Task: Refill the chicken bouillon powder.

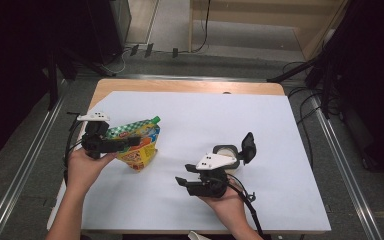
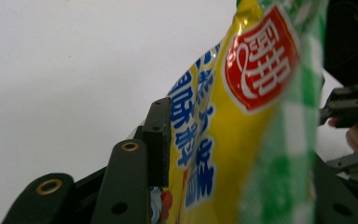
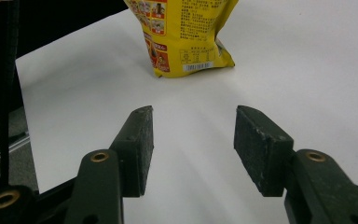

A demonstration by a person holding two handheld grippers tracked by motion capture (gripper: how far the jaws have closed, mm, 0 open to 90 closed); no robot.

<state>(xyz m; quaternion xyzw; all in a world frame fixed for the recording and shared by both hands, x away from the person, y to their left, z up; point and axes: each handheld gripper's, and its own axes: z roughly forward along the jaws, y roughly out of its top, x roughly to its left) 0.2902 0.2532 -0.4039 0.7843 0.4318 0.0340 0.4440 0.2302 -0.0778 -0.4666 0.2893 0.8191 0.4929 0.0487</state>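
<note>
A: Left gripper (image 1: 130, 142) — where does it sit, and how do its jaws stand?

B: At the table's left, level, jaws aimed right and set around the upper part of the bag (image 1: 139, 145). In the left gripper view the near pad (image 2: 160, 140) lies along the bag's (image 2: 242, 140) yellow face; the far jaw is hidden behind the foil. Whether the pads press on the bag, I cannot tell.

A: And the bag itself?

B: A yellow snack bag with a green-checked top edge and a red label, upright on the white sheet (image 1: 220, 125), near its left edge. In the right gripper view its lower end (image 3: 186, 42) rests on the sheet, barcode showing.

A: Right gripper (image 1: 184, 181)?

B: Held by the right hand (image 1: 227, 202) near the table's front edge, well apart from the bag, jaws pointing left toward it. In the right gripper view its two pads (image 3: 140, 149) stand apart — bare sheet between them, nothing gripped.

A: Anything beyond it?

B: Just behind the right gripper, a small round white container (image 1: 226, 150) with a black lid (image 1: 248, 146) tipped up at its right.
</note>
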